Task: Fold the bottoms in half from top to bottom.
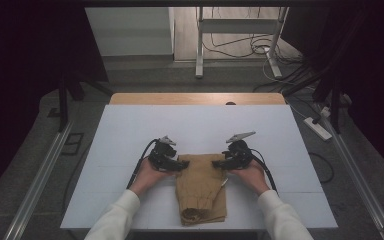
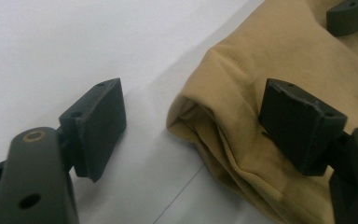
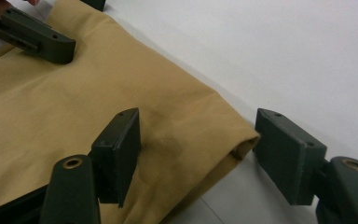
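Lengthwise, the folded tan garment (image 1: pixel 200 187) runs from the near edge of the white table (image 1: pixel 130 135) toward its middle, so its long axis goes away from the person; the far end is a flat, squared fold and the near end looks bunched, though the high view is too small to say more. It lies at the centre of the table's near half, between the two hands.

At its far left corner sits the left gripper (image 1: pixel 179 164), jaws standing wide apart. Seen in the left gripper view, one pad hovers over the bare table and the other over the cloth, with the layered corner (image 2: pixel 191 119) lying between them; neither pad presses on it.

Opposite, the right gripper (image 1: pixel 219 163) is at the far right corner, likewise spread wide. Its own view has one pad above the fabric and one just beyond the folded edge (image 3: pixel 242 142), gripping nothing.
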The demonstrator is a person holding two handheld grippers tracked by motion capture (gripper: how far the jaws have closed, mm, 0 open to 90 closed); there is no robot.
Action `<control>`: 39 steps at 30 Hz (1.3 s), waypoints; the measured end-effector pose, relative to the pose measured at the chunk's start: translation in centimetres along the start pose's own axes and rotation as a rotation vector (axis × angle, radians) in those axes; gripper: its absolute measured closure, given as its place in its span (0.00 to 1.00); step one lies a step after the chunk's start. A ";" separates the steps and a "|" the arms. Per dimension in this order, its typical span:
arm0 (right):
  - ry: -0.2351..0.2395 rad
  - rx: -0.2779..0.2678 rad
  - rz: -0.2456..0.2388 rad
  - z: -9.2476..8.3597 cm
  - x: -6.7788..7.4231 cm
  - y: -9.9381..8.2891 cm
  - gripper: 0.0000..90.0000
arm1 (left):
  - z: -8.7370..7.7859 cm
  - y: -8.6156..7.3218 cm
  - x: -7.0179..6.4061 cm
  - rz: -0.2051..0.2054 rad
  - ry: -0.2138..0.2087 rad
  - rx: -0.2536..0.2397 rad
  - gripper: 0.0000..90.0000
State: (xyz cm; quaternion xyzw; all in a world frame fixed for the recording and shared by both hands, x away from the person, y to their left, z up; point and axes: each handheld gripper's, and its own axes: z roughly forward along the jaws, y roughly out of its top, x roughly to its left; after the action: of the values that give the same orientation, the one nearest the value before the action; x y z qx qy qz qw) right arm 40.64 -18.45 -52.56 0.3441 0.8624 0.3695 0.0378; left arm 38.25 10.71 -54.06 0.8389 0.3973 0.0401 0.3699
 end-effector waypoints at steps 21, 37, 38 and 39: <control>0.033 0.012 -0.102 -0.3 1.5 0.1 0.90 | -0.5 -0.4 -1.3 0.069 -0.022 -0.033 0.81; 0.025 -0.034 -0.133 -0.8 1.9 0.3 0.91 | -1.6 -0.1 -1.4 0.071 -0.026 -0.076 0.82; 0.027 -0.038 -0.130 -0.8 1.9 0.4 0.91 | -1.6 -0.1 -1.4 0.071 -0.026 -0.077 0.82; 0.026 -0.043 -0.129 -0.8 1.9 0.4 0.91 | -1.7 -0.1 -1.3 0.071 -0.026 -0.080 0.82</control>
State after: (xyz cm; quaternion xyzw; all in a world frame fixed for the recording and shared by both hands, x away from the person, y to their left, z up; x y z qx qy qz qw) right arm 39.15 -17.61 -51.36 0.2819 0.8751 0.3891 0.0576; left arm 36.66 10.82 -52.62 0.8375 0.3604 0.0584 0.4066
